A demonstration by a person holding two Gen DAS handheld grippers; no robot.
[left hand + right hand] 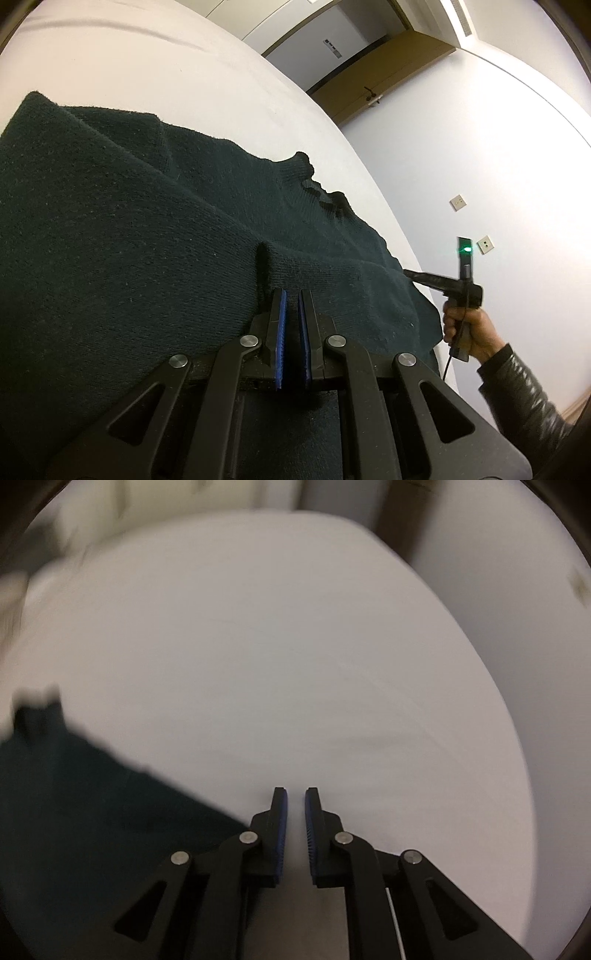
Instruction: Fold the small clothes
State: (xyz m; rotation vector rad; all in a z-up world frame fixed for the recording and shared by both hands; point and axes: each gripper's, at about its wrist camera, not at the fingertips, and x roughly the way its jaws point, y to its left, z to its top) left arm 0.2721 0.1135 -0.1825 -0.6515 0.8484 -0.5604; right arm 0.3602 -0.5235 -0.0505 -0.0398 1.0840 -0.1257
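The dark green sweater (129,229) lies spread on the white counter (147,66), its collar toward the counter's far edge. The left tongs (291,295) sit nearly closed at the sweater's near part, and whether cloth is pinched between them I cannot tell. The right tongs (295,794) are almost shut with nothing between them, hovering over bare counter just right of the sweater. To fold well, I judge they should reopen, shift left onto the sweater's edge and bite level with the left pair.

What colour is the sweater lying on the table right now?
Very dark green, almost black, plain knit sweater with no pattern; it shows best in the left wrist view.
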